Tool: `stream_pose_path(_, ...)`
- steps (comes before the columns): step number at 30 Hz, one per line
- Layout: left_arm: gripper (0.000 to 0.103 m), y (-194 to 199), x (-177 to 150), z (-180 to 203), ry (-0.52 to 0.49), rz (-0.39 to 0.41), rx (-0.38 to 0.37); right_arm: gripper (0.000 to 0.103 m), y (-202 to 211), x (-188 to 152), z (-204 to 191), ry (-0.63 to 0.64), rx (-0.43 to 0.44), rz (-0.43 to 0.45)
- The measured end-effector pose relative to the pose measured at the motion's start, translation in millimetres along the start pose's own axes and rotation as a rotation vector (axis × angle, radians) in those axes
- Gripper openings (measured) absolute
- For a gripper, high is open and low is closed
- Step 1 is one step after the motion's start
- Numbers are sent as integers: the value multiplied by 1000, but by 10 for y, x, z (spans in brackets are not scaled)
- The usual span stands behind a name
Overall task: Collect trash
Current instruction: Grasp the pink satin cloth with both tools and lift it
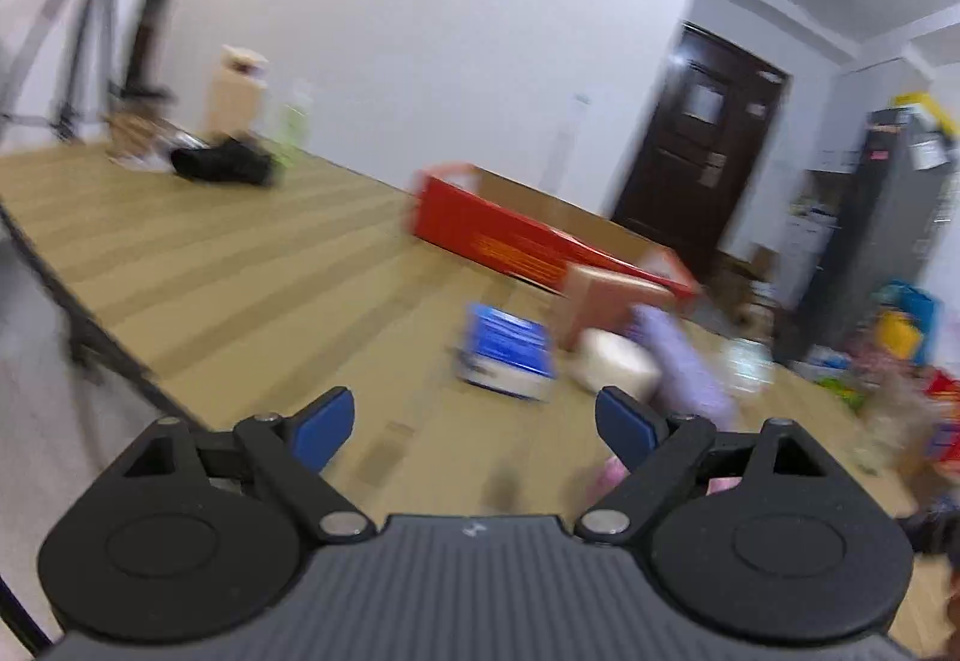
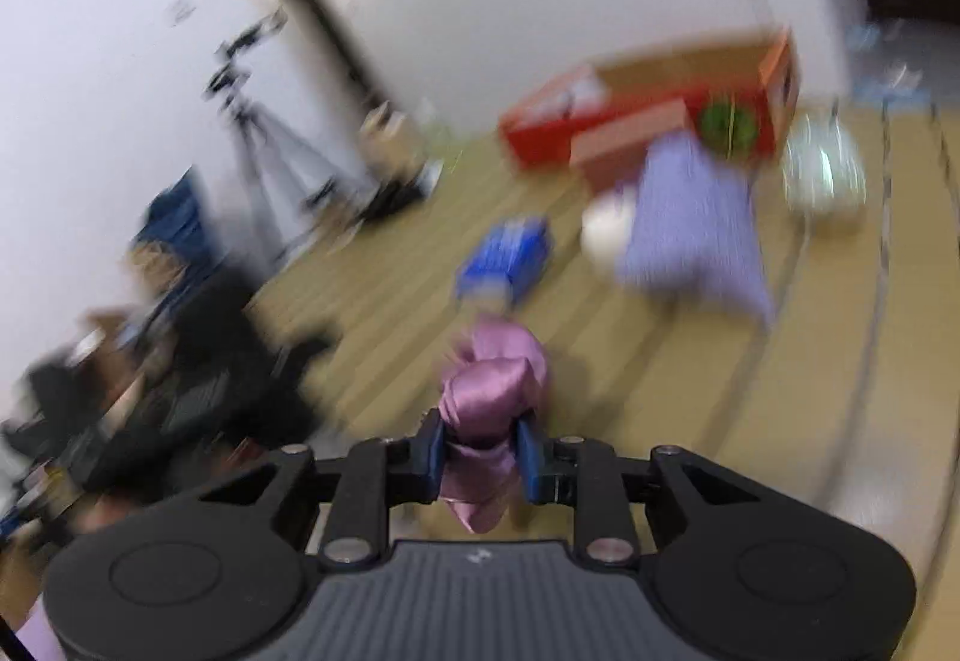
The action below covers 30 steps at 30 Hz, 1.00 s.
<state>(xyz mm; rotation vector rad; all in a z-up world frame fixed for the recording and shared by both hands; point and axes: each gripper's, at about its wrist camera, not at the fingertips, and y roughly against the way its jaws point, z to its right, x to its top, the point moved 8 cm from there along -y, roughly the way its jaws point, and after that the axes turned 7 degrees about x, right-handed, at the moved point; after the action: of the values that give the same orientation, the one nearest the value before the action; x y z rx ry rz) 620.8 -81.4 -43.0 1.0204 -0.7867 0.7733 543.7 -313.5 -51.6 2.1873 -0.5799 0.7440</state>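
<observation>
My right gripper (image 2: 480, 451) is shut on a crumpled pink shiny wrapper (image 2: 495, 385) and holds it above the wooden table (image 2: 660, 421). My left gripper (image 1: 474, 421) is open and empty, above the table (image 1: 240, 289) short of a blue packet (image 1: 507, 352). On the table lie the blue packet (image 2: 507, 256), a lilac bag (image 2: 690, 223) (image 1: 684, 361), a white roundish object (image 1: 612, 361) (image 2: 606, 235) and a brown box (image 1: 600, 295). An open red cardboard box (image 1: 498, 235) (image 2: 648, 121) stands behind them. Both views are motion-blurred.
A clear plastic container (image 2: 825, 169) stands right of the red box. A black bundle (image 1: 222, 160), a tan carton (image 1: 234, 91) and a tripod (image 1: 84, 19) are at the table's far left. A dark door (image 1: 696, 151) and cluttered shelves (image 1: 888, 217) are at right.
</observation>
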Motion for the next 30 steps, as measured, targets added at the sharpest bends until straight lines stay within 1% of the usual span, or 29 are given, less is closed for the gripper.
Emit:
stream_pose_path(2,89,-33,-116,278,-11,-57,-102,19,81,-55,181,-12,-33,-31)
stream_pose_path(3,89,-51,-184,428,-32,-82,-140,17,107,-65,240,-36,-32,-36)
stream_pose_path(4,88,-72,-249,579,-57,-96,-167,16,133,-79,298,-58,-23,-38)
stream_pose_path(5,86,-100,-306,706,-84,-106,-178,15,152,-88,334,-68,-22,-36)
stream_pose_path(7,76,-204,-433,896,-120,-150,-183,15,179,-121,332,-54,-26,-41)
stream_pose_path(8,66,-256,-484,943,-121,-179,-183,15,177,-117,340,-54,-30,-40)
stream_pose_path(9,57,-319,-541,977,-103,-220,-185,14,211,-140,365,-57,-33,-39)
stream_pose_path(10,54,-352,-563,990,-81,-238,-195,14,214,-143,377,-55,-44,-34)
stream_pose_path(12,32,-374,-571,1016,-59,-252,-223,14,251,-174,385,-50,-66,-20)
stream_pose_path(13,29,-371,-567,1003,-55,-251,-214,14,273,-188,379,-46,-97,2)
stream_pose_path(14,22,-370,-553,1000,-52,-251,-206,14,291,-171,386,-30,-149,30)
stream_pose_path(15,21,-358,-560,995,-49,-260,-193,13,323,-151,385,-20,-194,60)
stream_pose_path(16,21,-346,-564,958,-36,-281,-173,14,352,-126,400,-25,-249,107)
stream_pose_path(17,22,-309,-568,936,-20,-293,-155,14,375,-99,413,-35,-280,147)
stream_pose_path(19,39,-205,-602,907,-7,-277,-123,17,439,-80,422,-65,-311,228)
stream_pose_path(20,56,-175,-620,884,-18,-275,-110,17,480,-92,418,-78,-325,262)
stream_pose_path(21,60,-123,-633,853,-39,-269,-93,17,524,-110,398,-91,-329,301)
stream_pose_path(23,60,-27,-568,819,-81,-236,-73,19,594,-196,308,-119,-299,371)
stream_pose_path(24,62,22,-504,806,-105,-205,-60,23,600,-232,278,-128,-292,386)
stream_pose_path(25,64,60,-396,797,-127,-154,-36,32,590,-253,250,-133,-287,390)
stream_pose_path(27,76,50,-182,817,-163,-68,-6,42,493,-242,206,-127,-280,374)
stream_pose_path(28,79,-1,-107,865,-190,-54,-18,42,441,-231,199,-131,-286,373)
stream_pose_path(30,80,-148,-86,964,-220,-77,-55,41,321,-221,189,-121,-304,365)
